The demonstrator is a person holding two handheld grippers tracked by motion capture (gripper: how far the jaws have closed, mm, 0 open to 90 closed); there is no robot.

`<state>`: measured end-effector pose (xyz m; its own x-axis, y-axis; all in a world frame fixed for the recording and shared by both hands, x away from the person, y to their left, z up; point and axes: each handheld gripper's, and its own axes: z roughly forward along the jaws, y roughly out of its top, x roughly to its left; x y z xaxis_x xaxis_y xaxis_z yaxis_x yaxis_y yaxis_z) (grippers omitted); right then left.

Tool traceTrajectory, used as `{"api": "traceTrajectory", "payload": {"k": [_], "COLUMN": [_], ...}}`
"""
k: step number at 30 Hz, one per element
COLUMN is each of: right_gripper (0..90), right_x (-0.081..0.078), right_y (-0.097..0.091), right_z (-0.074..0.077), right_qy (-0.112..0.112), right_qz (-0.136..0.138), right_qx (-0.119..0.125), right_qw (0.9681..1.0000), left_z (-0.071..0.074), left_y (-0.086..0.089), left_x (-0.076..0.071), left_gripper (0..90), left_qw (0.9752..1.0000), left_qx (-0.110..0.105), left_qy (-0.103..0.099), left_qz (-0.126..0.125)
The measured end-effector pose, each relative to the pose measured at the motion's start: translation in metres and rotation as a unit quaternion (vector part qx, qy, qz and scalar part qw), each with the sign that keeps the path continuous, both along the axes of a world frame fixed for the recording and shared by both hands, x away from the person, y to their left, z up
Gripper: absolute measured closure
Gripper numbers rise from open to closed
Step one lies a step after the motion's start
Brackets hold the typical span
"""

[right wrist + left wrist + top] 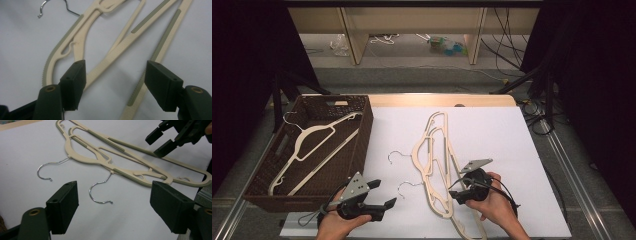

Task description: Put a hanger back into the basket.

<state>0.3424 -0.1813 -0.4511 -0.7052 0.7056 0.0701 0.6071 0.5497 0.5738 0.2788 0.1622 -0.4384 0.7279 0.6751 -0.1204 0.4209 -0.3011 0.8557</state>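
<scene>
On white sheet (492, 130): unlabelled cream hangers (437, 165), right tool (455, 194) open above.

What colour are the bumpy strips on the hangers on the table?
The strips are greyish green on the cream hangers. They show best in the right gripper view.

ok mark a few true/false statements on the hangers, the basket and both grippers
1. Two cream hangers lie overlapped on the white sheet. True.
2. The wicker basket holds no hanger. False: one hanger lies in it.
3. The right gripper is shut on a hook. False: its jaws are open over the hangers' bars.
4. The left gripper is open, holding nothing. True.
</scene>
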Motion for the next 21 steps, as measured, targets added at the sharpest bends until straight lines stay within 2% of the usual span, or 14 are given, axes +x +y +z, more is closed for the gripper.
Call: {"api": "traceTrajectory", "payload": {"k": [2, 4, 14, 18, 19, 21], "right_gripper": [36.4, 36.9, 42.1, 44.1, 44.1, 44.1], "right_x": [0.005, 0.010, 0.026, 0.033, 0.035, 0.039], "right_y": [0.004, 0.007, 0.025, 0.031, 0.032, 0.034], "right_z": [-0.002, -0.004, -0.012, -0.014, -0.015, -0.016], "right_qy": [0.005, 0.021, 0.029, 0.040, 0.036, 0.042], "right_qz": [0.002, -0.007, 0.008, 0.005, 0.008, -0.001], "right_qx": [-0.004, -0.012, -0.031, -0.034, -0.036, -0.039], "right_qw": [1.0000, 0.9997, 0.9991, 0.9986, 0.9987, 0.9984], "left_z": [0.000, 0.000, -0.002, -0.002, -0.002, -0.002], "left_y": [-0.001, -0.001, -0.003, -0.003, -0.002, -0.002], "left_x": [0.000, 0.001, 0.002, 0.002, 0.002, 0.002], "left_gripper": [22.9, 22.9, 22.7, 22.7, 22.7, 22.7], "left_qw": [1.0000, 1.0000, 1.0000, 1.0000, 0.9999, 1.0000], "left_qx": [0.003, 0.005, 0.002, -0.001, 0.002, 0.004], "left_qy": [-0.001, 0.000, 0.005, 0.006, 0.007, 0.006], "left_qz": [0.001, -0.001, -0.007, -0.006, -0.009, -0.006]}}
